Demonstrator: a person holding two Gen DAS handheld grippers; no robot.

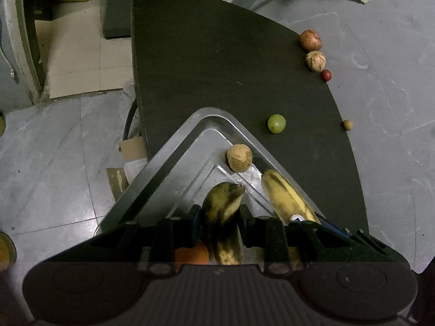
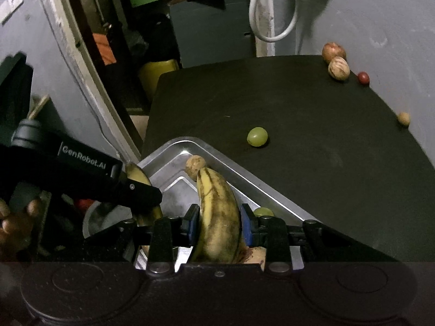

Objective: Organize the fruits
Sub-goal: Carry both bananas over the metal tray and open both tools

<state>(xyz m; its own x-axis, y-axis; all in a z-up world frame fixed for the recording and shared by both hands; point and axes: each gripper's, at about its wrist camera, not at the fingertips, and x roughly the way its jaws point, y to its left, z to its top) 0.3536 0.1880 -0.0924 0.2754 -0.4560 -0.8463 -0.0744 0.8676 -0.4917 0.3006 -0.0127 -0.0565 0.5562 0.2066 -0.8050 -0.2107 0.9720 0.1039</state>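
A metal tray (image 1: 163,168) sits at the near corner of a dark table (image 1: 217,68). My left gripper (image 1: 220,217) is shut on a spotted banana (image 1: 223,212) over the tray. My right gripper (image 2: 218,217) is shut on a second banana (image 2: 217,212), which also shows in the left wrist view (image 1: 285,198). A tan round fruit (image 1: 239,157) lies in the tray's far corner. An orange (image 1: 193,255) shows under the left gripper. A green grape (image 1: 276,123) lies on the table. The left gripper also shows in the right wrist view (image 2: 141,193).
At the table's far right edge sit a reddish apple (image 1: 310,40), a pale streaked fruit (image 1: 315,60), a small red fruit (image 1: 326,75) and a small tan one (image 1: 347,124). Another green grape (image 2: 263,212) lies in the tray. Grey floor (image 1: 54,163) and cardboard lie left.
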